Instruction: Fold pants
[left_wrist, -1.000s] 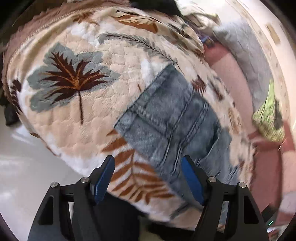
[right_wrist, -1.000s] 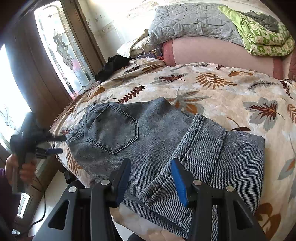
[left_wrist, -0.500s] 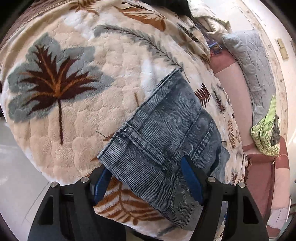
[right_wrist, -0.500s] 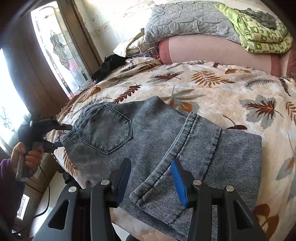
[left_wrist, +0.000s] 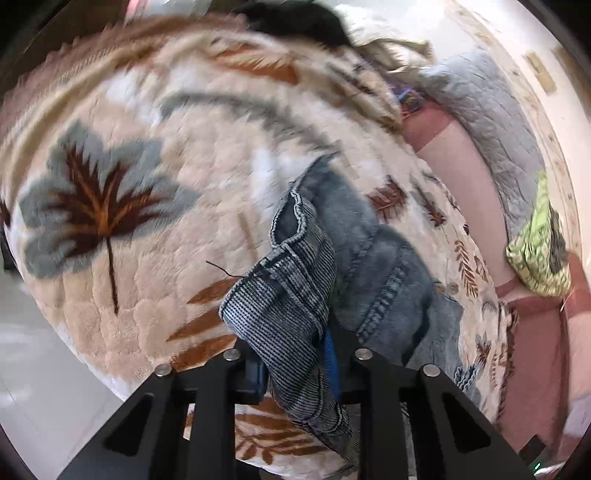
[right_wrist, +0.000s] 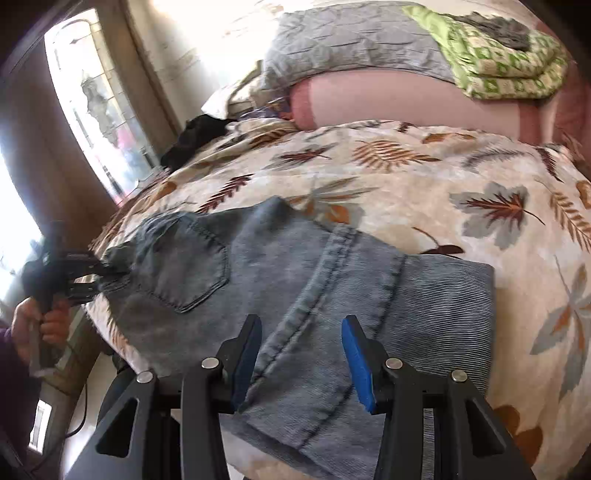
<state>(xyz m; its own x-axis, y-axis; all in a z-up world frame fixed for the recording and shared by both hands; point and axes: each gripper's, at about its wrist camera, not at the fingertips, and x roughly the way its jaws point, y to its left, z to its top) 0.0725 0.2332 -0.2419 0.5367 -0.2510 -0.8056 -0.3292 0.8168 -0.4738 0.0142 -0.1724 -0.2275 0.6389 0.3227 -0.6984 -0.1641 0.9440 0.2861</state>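
Both of my grippers work the pants (right_wrist: 295, 280) at frame centre on the bed (right_wrist: 424, 184): my left gripper (left_wrist: 295, 363) is closing on the bunched waistband, my right gripper (right_wrist: 301, 354) hangs half-open over them.

Bright daylight glares through the window (right_wrist: 99, 122) (blown white), and motion blur smears both fisheye-bent views.

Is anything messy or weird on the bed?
A little. The jeans hang off the blanket's edge, one corner bunched in the closing left gripper. A loose dark thread sticks out there.
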